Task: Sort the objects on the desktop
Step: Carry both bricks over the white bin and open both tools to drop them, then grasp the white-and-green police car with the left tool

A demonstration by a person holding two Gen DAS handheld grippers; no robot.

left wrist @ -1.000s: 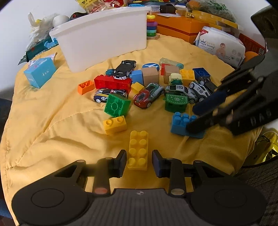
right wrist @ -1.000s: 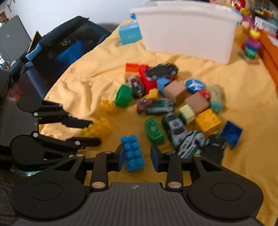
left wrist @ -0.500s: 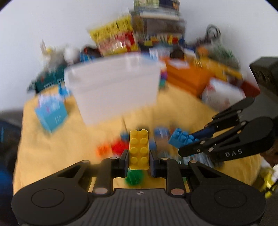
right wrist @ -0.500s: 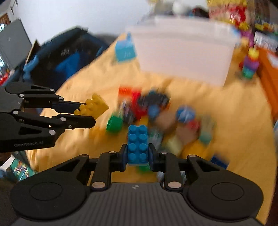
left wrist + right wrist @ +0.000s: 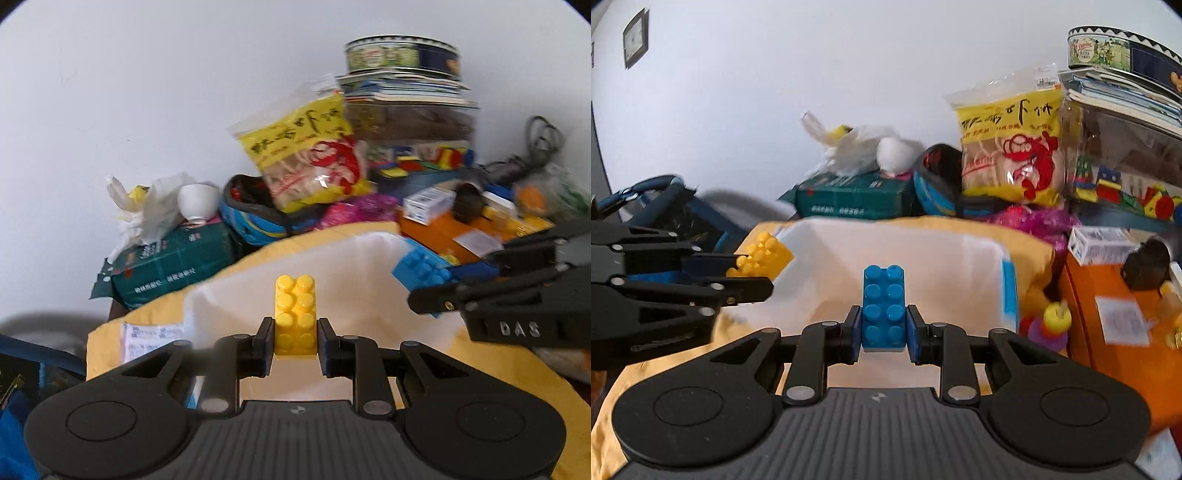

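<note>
My left gripper (image 5: 294,341) is shut on a yellow eight-stud brick (image 5: 295,314) and holds it up over the near part of the white plastic bin (image 5: 347,273). My right gripper (image 5: 882,338) is shut on a blue eight-stud brick (image 5: 883,306) and holds it above the same bin (image 5: 923,258). In the left wrist view the right gripper (image 5: 436,291) comes in from the right with the blue brick (image 5: 421,266). In the right wrist view the left gripper (image 5: 753,275) comes in from the left with the yellow brick (image 5: 764,254). The toy pile on the yellow cloth is out of view.
Behind the bin is clutter against the white wall: a green tissue pack (image 5: 173,258), a white cup (image 5: 197,201), a yellow snack bag (image 5: 306,155), stacked books with a round tin (image 5: 402,55). An orange box (image 5: 1115,332) and a ring-stacker toy (image 5: 1052,325) stand to the right.
Both grippers closed on their bricks, lifted them off the yellow cloth and carried them up and forward over the white bin. The toy pile dropped out of view.
</note>
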